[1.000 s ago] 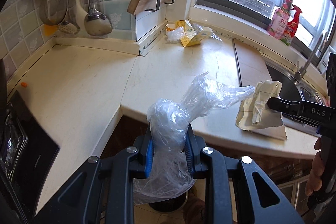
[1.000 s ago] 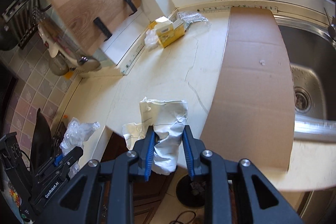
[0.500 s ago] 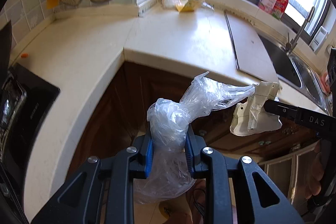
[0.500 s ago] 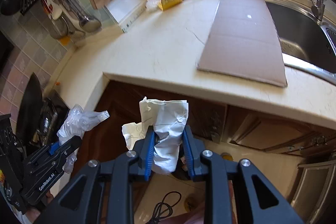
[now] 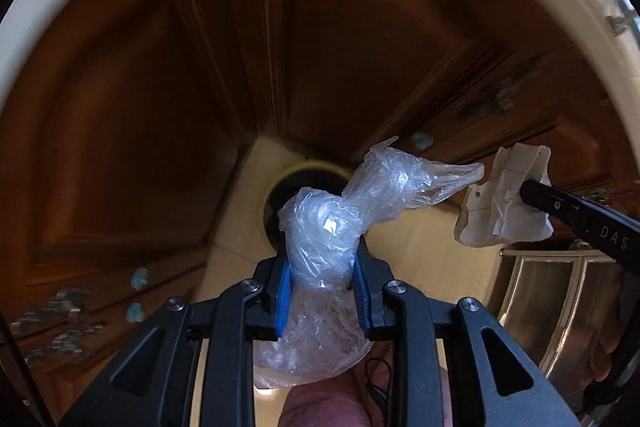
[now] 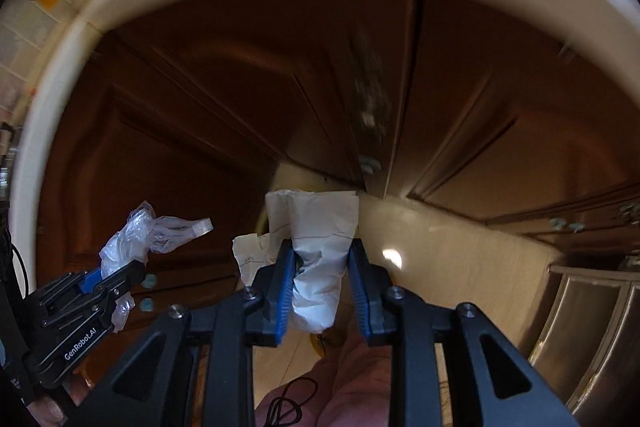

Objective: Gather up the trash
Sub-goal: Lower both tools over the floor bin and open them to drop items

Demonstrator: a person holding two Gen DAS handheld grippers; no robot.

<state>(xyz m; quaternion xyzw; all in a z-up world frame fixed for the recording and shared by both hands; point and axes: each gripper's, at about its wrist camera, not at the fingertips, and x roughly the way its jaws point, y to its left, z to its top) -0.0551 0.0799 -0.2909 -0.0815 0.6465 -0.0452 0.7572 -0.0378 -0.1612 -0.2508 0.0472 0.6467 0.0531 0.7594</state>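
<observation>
Two crumpled scraps: clear plastic (image 5: 324,247), white paper (image 6: 320,259).

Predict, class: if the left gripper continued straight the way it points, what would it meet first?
Probably the dark round bin opening on the floor, just beyond the plastic bag clamped in the left gripper; depth is uncertain.

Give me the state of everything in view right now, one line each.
Left claw: shut on the plastic bag.
Plastic bag: crumpled, clamped, top sticking out past the pads.
Right claw: shut on the paper.
Paper: crumpled, clamped, held in the air.
Bin: on the floor below the left claw, open, mostly hidden behind the bag.
Cabinet doors: closed.
</observation>
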